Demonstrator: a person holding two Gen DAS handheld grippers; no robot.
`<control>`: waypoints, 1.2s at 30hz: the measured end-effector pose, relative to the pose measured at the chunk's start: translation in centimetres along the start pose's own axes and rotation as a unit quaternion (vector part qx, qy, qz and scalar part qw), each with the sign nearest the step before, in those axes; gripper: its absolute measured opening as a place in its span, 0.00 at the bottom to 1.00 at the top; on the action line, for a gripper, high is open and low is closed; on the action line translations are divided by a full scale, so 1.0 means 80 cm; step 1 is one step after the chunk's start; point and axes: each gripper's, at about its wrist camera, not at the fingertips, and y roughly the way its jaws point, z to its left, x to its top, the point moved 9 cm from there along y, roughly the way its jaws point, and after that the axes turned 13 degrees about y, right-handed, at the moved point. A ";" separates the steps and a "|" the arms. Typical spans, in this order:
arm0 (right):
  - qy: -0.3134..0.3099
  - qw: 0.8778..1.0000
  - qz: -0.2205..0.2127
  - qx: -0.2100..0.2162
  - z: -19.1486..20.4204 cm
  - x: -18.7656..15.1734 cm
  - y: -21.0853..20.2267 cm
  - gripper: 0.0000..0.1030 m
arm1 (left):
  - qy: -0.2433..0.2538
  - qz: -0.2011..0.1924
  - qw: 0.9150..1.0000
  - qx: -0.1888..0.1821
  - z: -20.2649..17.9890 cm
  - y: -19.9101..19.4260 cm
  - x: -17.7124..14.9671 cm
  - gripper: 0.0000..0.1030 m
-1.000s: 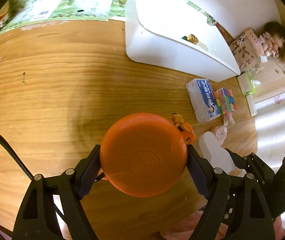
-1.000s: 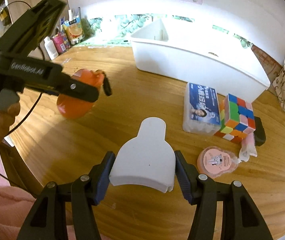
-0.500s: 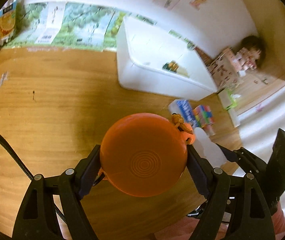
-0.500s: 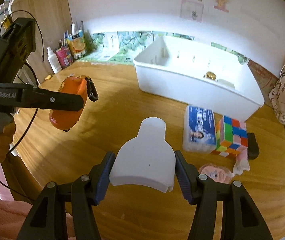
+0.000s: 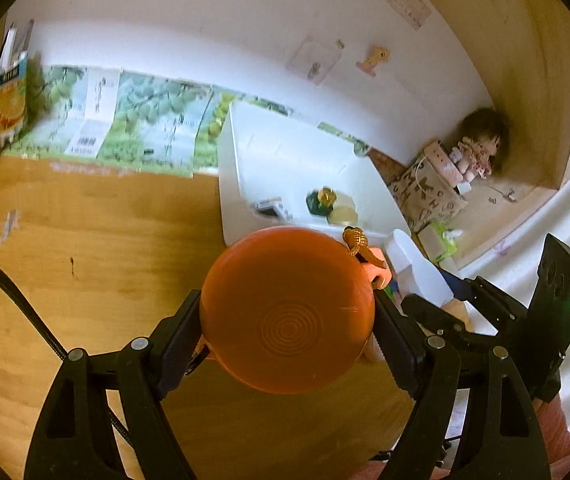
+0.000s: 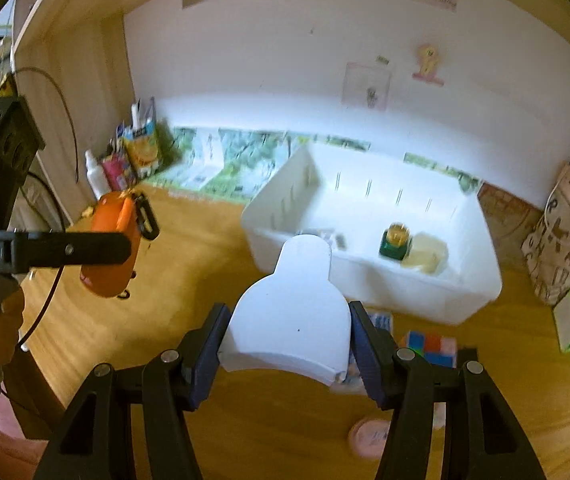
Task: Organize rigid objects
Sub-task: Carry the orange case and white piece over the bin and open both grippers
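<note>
1. My left gripper (image 5: 287,312) pinches the round orange plastic case (image 5: 287,310) by its sides, lifted above the wooden tabletop (image 5: 85,264).
2. My right gripper (image 6: 289,340) clamps the white bottle-shaped plastic piece (image 6: 291,320), neck pointing ahead.
3. The white rectangular plastic bin (image 6: 369,276) sits at the tabletop's far edge, straight ahead of the right gripper and ahead-right of the left.
4. I judge the right hand nearer, so it should drop first.

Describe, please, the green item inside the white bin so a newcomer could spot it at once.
Find the long white bin at the back of the wooden table. Near its front wall sits a small dark green bottle with a gold cap, beside a pale yellow block; it is the only green thing inside.
</note>
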 end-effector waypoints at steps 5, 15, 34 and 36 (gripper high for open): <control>0.005 1.000 -0.019 0.001 -0.019 0.033 0.004 0.58 | 0.004 -0.017 1.000 -0.003 -0.008 0.004 0.030 0.81; 0.022 0.999 -0.037 0.009 -0.065 0.084 0.021 0.58 | -0.003 -0.028 1.000 -0.002 -0.029 0.033 0.077 0.81; 0.042 0.998 -0.021 0.030 -0.150 0.129 0.087 0.55 | -0.038 -0.032 0.998 0.023 -0.044 0.109 0.132 0.81; 0.042 0.998 -0.023 0.036 -0.154 0.129 0.093 0.55 | -0.040 -0.030 0.998 0.031 -0.044 0.117 0.136 0.81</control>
